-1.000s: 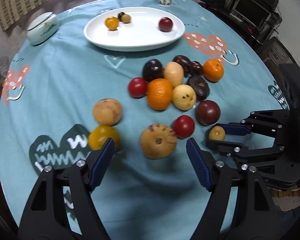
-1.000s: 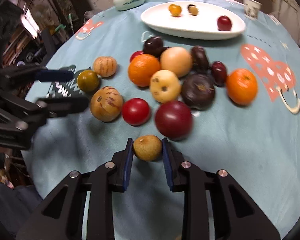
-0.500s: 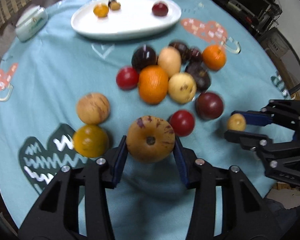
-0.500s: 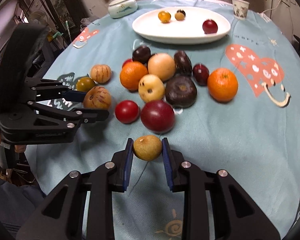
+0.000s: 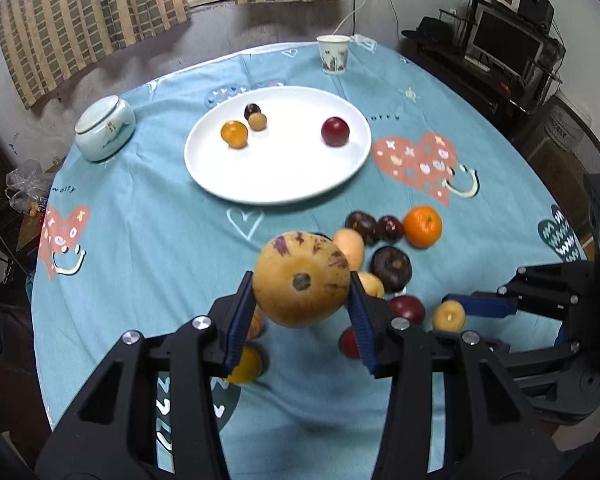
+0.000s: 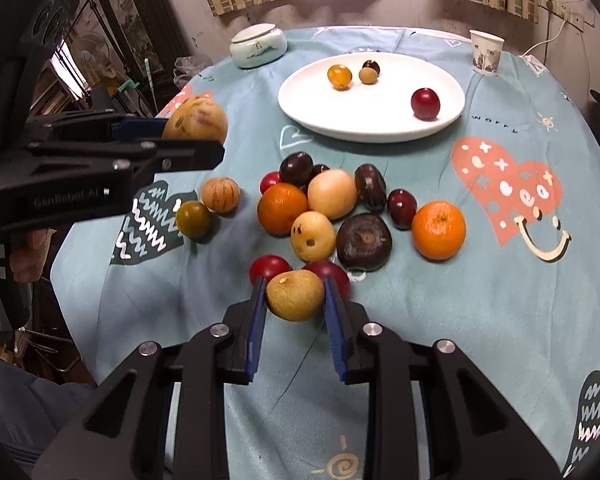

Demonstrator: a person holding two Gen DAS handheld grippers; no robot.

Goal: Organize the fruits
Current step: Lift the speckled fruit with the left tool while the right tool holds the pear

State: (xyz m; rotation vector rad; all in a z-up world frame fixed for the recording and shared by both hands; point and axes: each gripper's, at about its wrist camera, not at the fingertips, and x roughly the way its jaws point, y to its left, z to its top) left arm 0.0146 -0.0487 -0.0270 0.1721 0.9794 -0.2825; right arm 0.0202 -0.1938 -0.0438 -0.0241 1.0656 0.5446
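- Lifted since a moment ago, the striped melon (image 5: 301, 279) sits clamped in the left tongs (image 5: 301, 312), above the table.
- Right tongs (image 6: 296, 300) grip a small tan fruit (image 6: 295, 294), likewise raised.
- Both seem bound for the white plate (image 5: 284, 184), where four fruits lie.

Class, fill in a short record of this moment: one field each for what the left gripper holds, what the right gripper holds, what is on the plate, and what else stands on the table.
left gripper: shut on the large purple-streaked tan fruit, lifted off the cloth
right gripper: shut on the small tan fruit
white plate: four fruits, namely one yellow-orange, one small tan, one small dark, one red
table: loose pile of fruits including two oranges, a paper cup, a lidded ceramic jar
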